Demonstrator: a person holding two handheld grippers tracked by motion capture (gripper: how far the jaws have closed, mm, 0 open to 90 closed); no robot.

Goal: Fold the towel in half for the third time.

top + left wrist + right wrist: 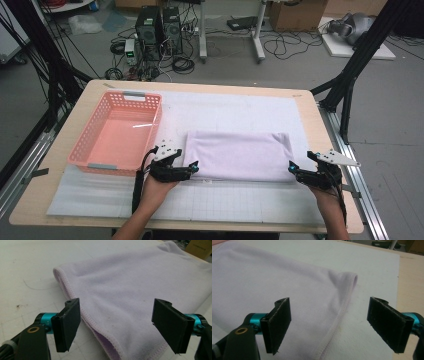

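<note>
A pale lilac towel (237, 155), folded into a flat rectangle, lies on the white mat in the middle of the table. My left gripper (194, 167) sits at its near left corner, jaws wide apart, with the towel's stitched edge (100, 327) running between them and no pad touching it. My right gripper (291, 168) is at the near right corner, also open, the towel's hemmed side edge (337, 322) lying between its pads (278, 323). Both grippers rest low, close to the mat.
A pink plastic basket (80, 150) stands to the left of the towel, close to my left hand. The white gridded mat (225, 200) covers most of the wooden table (327, 145). Black frame posts rise at both table sides.
</note>
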